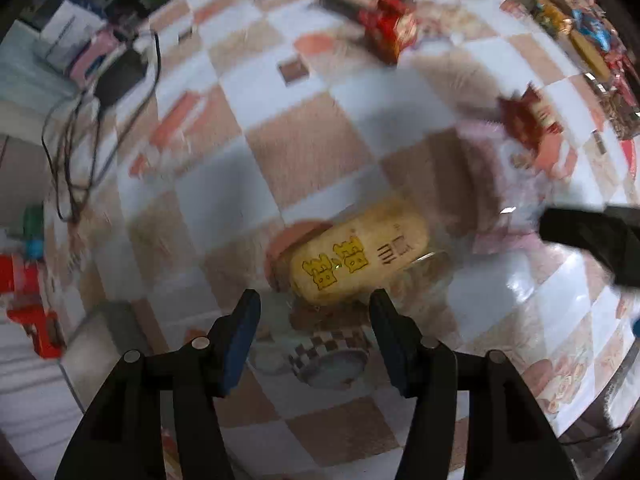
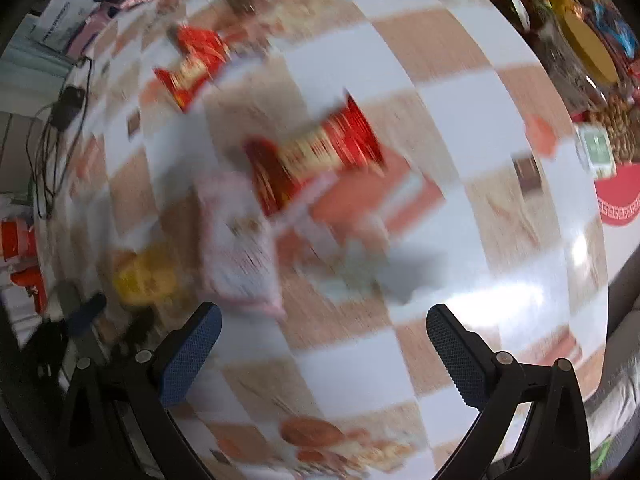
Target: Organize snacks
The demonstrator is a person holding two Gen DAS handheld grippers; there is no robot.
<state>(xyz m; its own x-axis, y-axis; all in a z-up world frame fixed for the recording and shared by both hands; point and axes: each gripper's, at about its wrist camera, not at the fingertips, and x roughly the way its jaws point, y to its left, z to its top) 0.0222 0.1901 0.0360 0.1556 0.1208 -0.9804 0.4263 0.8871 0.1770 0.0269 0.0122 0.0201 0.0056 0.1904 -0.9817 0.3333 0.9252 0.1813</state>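
Observation:
A tan snack packet with yellow characters point(image 1: 356, 254) lies on the checkered tablecloth point(image 1: 308, 148), just ahead of my open, empty left gripper point(image 1: 314, 304). It shows as a yellow blur in the right wrist view point(image 2: 142, 274). A pink-white packet point(image 2: 238, 240) and a red packet point(image 2: 316, 160) lie ahead of my open, empty right gripper point(image 2: 322, 320). The pink packet point(image 1: 504, 184) and the red packet point(image 1: 528, 114) also show in the left wrist view. Another red packet point(image 1: 390, 24) lies farther back, also seen in the right wrist view point(image 2: 192, 66). Both views are motion-blurred.
Several snacks crowd the far right table edge point(image 1: 588, 40). A black adapter with cables point(image 1: 116, 76) sits at the left edge. Boxes point(image 1: 68, 36) stand beyond it. A red mat point(image 2: 618, 192) and a small green-white box point(image 2: 596, 148) lie at the right. The right gripper shows as a dark shape point(image 1: 592, 240).

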